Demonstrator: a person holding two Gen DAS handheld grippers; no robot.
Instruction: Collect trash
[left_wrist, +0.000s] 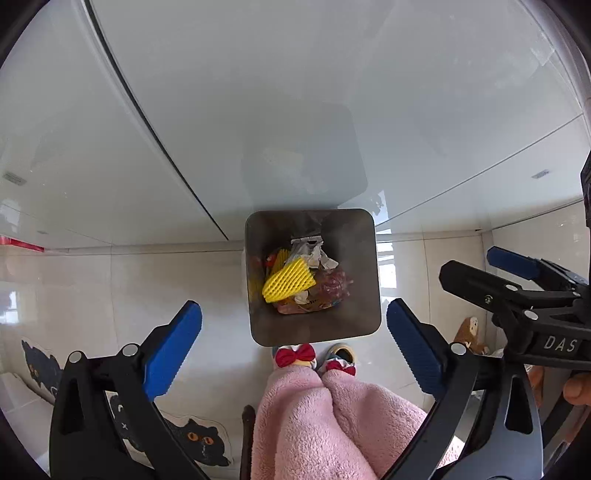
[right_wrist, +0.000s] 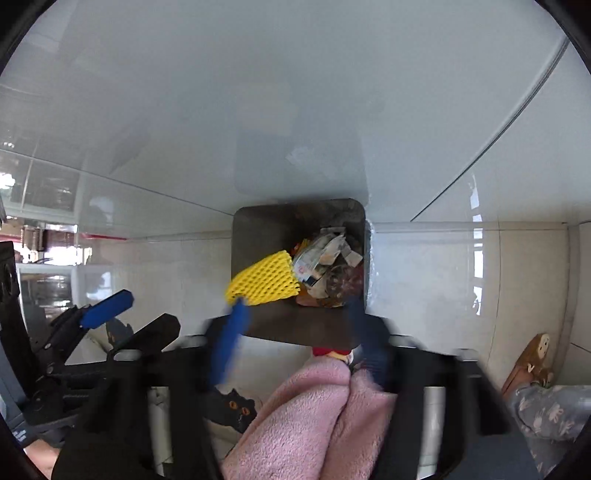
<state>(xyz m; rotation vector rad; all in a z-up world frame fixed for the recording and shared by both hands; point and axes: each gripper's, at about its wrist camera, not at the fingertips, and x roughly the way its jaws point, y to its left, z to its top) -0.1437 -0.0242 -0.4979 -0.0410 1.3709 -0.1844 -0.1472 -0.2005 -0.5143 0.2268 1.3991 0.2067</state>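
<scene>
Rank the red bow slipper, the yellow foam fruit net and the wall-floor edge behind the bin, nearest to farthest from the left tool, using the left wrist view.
1. Red bow slipper: between the left tool's fingers, below the bin.
2. Yellow foam fruit net: inside the bin.
3. Wall-floor edge: behind the bin.

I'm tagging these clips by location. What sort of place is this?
Most likely a home: glossy floor tiles, a cat-print mat, a small trash bin against a white cabinet, and slippers on the person's feet.
</scene>
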